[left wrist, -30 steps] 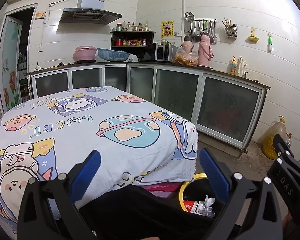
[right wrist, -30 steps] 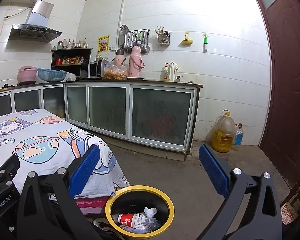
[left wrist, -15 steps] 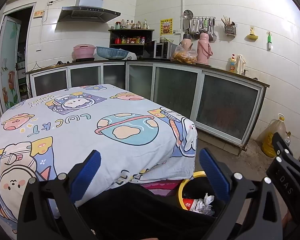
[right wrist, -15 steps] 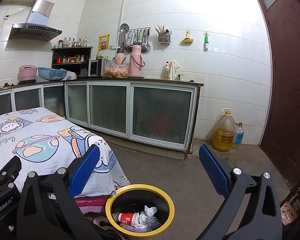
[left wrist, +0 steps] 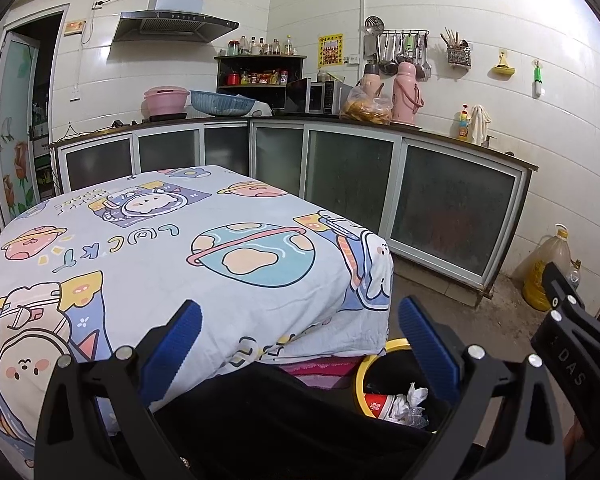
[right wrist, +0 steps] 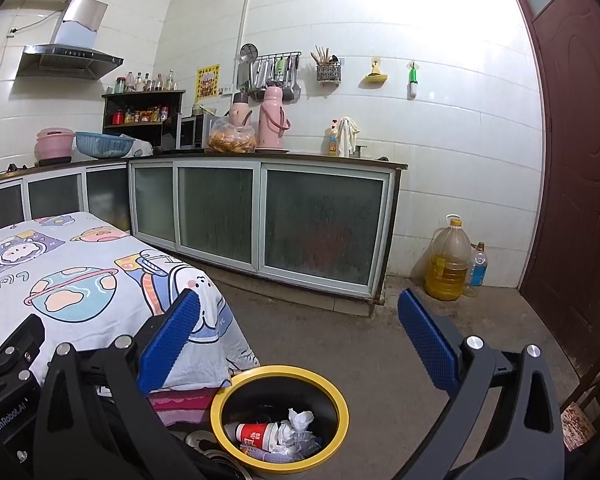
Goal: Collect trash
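A black trash bin with a yellow rim (right wrist: 340,396) stands on the floor by the table's corner. Inside lie a red paper cup (right wrist: 256,432), crumpled white tissue (right wrist: 298,420) and clear plastic. The bin also shows in the left wrist view (left wrist: 396,346), with the cup (left wrist: 378,404) in it. My right gripper (right wrist: 298,336) is open and empty above the bin. My left gripper (left wrist: 300,344) is open and empty over the table's near edge. The table (left wrist: 160,248) has a cartoon space-print cloth with nothing on it.
Kitchen cabinets with frosted glass doors (right wrist: 260,216) run along the back wall. A large oil jug (right wrist: 448,264) and a small bottle (right wrist: 476,266) stand on the floor by a dark red door (right wrist: 572,160). The concrete floor (right wrist: 380,340) lies between bin and cabinets.
Both views have shifted very slightly; both grippers stay open and empty. The bin and its contents have not moved.
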### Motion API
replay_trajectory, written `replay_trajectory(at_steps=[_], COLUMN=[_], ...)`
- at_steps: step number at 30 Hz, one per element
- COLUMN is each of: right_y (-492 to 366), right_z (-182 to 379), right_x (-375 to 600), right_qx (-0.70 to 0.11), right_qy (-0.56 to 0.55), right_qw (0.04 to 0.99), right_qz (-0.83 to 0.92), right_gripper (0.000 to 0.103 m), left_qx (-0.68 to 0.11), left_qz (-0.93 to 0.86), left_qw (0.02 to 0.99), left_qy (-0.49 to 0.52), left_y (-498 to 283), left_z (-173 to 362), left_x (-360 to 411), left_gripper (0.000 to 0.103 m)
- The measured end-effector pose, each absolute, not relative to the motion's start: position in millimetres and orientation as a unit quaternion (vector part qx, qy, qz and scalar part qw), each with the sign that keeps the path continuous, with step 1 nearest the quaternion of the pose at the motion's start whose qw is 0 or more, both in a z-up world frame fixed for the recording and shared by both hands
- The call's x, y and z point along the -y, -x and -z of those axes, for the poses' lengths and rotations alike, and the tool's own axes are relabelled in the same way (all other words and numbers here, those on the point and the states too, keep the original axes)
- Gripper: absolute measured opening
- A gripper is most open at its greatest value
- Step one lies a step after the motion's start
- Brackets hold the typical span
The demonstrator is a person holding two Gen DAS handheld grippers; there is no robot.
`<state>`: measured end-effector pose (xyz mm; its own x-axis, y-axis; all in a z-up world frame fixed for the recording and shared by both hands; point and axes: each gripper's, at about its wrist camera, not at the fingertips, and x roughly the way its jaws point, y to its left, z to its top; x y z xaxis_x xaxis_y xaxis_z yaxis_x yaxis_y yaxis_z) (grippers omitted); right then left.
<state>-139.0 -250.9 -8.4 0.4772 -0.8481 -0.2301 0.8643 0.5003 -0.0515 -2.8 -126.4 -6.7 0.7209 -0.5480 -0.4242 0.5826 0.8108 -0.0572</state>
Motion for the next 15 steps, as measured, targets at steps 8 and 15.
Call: replay_trajectory(at_steps=[8, 15], right_y=[135.9, 133.1], right_z=[10.0, 12.4], right_x=[252.7, 253.6], right_qx=[-0.119, -0.127], right_qy=[-0.038, -0.041], right_qw=[0.858, 0.857], right_qz=[0.498, 0.498], right_gripper=[0.095, 0.095], left_qx=[-0.223, -0.228], left_qz=[0.304, 0.306], left_qw=[0.925, 0.923], left_qy=[-0.041, -0.041], left_y=[2.2, 1.4], left_z=[8.0, 8.7], left_x=[126.6, 128.2], left_gripper=[0.095, 0.095])
